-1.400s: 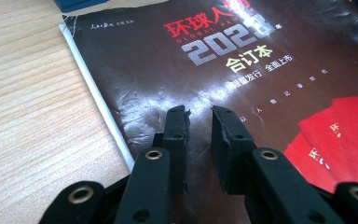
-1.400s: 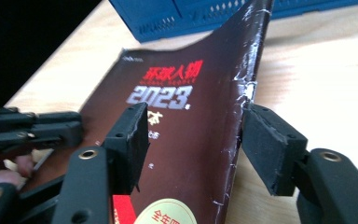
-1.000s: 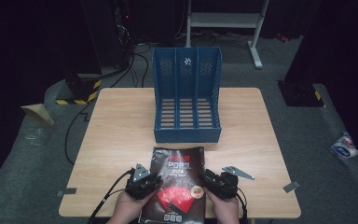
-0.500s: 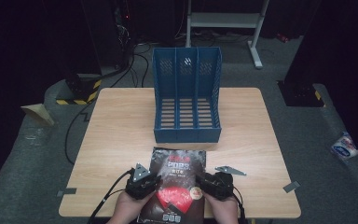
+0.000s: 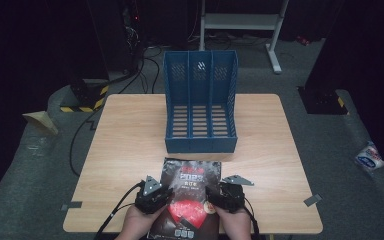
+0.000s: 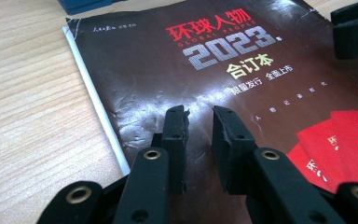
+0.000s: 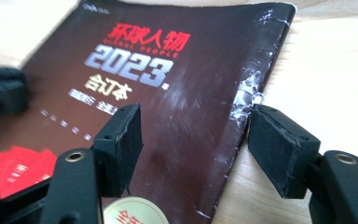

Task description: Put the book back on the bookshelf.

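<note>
While the magazine (image 5: 190, 192) lies flat, the left hand-held gripper (image 6: 199, 122) hovers over it nearly closed, the right hand-held gripper (image 7: 193, 140) agape astride its edge

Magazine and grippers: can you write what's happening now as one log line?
magazine: flat on table, near edge | left gripper: over cover, narrow gap | right gripper: wide open, straddling spine edge | blue file rack: empty, behind magazine

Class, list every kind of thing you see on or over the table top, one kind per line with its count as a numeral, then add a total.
Magazine: 1
Blue file rack: 1
Tools, left tool and right tool: 2
Total: 4
</note>
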Demonstrator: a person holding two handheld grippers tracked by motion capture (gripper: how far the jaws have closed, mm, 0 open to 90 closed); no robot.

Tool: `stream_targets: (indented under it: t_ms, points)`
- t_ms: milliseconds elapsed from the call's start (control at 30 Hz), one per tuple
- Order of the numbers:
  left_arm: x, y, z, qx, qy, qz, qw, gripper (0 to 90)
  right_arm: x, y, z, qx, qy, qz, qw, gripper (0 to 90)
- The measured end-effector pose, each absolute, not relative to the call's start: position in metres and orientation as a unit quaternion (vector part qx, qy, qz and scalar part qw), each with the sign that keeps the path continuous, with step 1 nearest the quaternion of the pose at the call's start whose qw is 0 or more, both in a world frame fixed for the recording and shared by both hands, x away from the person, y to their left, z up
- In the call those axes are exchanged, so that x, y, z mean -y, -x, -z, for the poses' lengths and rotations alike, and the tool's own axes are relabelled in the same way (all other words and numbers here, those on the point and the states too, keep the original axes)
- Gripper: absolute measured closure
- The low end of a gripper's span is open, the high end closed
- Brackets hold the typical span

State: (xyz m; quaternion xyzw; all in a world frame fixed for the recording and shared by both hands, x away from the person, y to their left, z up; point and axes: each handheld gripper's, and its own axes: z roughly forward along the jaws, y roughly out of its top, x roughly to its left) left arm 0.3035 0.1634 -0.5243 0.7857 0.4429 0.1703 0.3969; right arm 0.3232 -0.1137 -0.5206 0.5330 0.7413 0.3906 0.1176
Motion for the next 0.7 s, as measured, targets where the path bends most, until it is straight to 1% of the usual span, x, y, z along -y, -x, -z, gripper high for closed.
stream_targets:
  t_ms: [33,100,167,233,267,367,467,533,567,600,633,667,700]
  points:
    - [-0.163,-0.303,0.524,-0.442,-0.786,-0.171,0.397,75.0,0.110,-0.319,0.521,-0.752,-0.524,-0.376,0.139,34.7]
    - [-0.163,-0.303,0.524,-0.444,-0.785,-0.170,0.398,75.0,0.109,-0.314,0.520,-0.762,-0.516,-0.358,0.159,34.2]
    - [-0.163,-0.303,0.524,-0.444,-0.785,-0.170,0.398,75.0,0.109,-0.312,0.520,-0.762,-0.518,-0.353,0.161,34.1]
    - [-0.163,-0.303,0.524,-0.444,-0.785,-0.170,0.397,75.0,0.107,-0.310,0.519,-0.768,-0.511,-0.358,0.147,33.8]
    - [-0.163,-0.303,0.524,-0.444,-0.785,-0.171,0.397,75.0,0.102,-0.309,0.519,-0.767,-0.514,-0.356,0.145,29.3]
    - [-0.163,-0.303,0.525,-0.443,-0.785,-0.168,0.399,75.5,0.104,-0.309,0.520,-0.756,-0.523,-0.371,0.134,31.0]
    - [-0.164,-0.305,0.525,-0.441,-0.786,-0.169,0.398,76.2,0.116,-0.314,0.521,-0.718,-0.552,-0.419,0.069,35.6]
    - [-0.164,-0.305,0.525,-0.442,-0.786,-0.168,0.398,77.0,0.123,-0.313,0.521,-0.700,-0.558,-0.443,0.054,39.4]
    - [-0.164,-0.305,0.525,-0.442,-0.786,-0.168,0.398,77.2,0.123,-0.313,0.521,-0.700,-0.558,-0.443,0.054,39.4]
    - [-0.164,-0.305,0.525,-0.444,-0.784,-0.166,0.400,77.4,0.127,-0.312,0.519,-0.681,-0.563,-0.466,0.038,43.5]
    - [-0.164,-0.305,0.525,-0.444,-0.784,-0.166,0.400,77.7,0.127,-0.312,0.519,-0.681,-0.563,-0.466,0.038,43.5]
    - [-0.164,-0.305,0.525,-0.445,-0.784,-0.166,0.399,77.8,0.131,-0.311,0.517,-0.673,-0.563,-0.479,0.031,47.0]
    - [-0.164,-0.305,0.525,-0.444,-0.785,-0.166,0.399,77.8,0.132,-0.311,0.517,-0.671,-0.561,-0.484,0.031,48.2]
